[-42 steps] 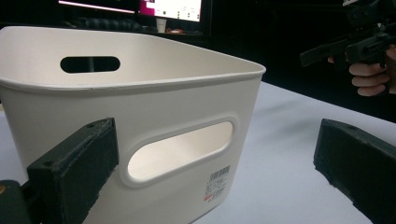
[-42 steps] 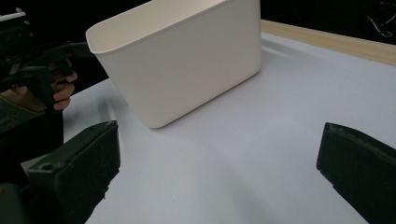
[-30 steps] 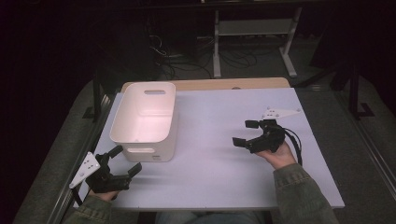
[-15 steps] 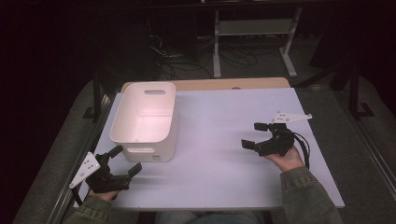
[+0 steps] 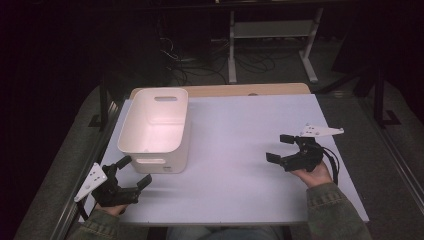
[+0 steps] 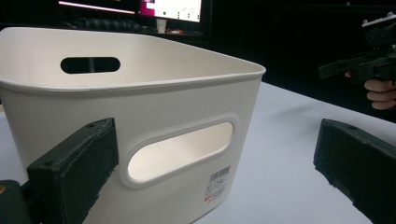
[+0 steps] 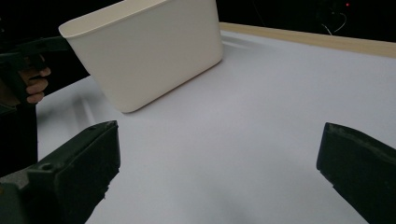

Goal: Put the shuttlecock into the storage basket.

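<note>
Dark room, white table (image 5: 240,150) lit. Sitting upper left of frame: white bin (image 5: 155,129), long axis running away from person. Hovering just below its near handle wall: left gripper (image 5: 134,173), jaws apart, way closer. Idling far right: right gripper (image 5: 280,148), also gaping.

We see a storage bin (image 6: 154,98) of smooth, faintly glossy white plastic with a paper barcode label (image 6: 217,182). The tabletop (image 7: 261,116) looks matt and smooth, edged with pale wood (image 7: 317,42). Our gripper pads (image 6: 79,163) look rough, matt black.
</note>
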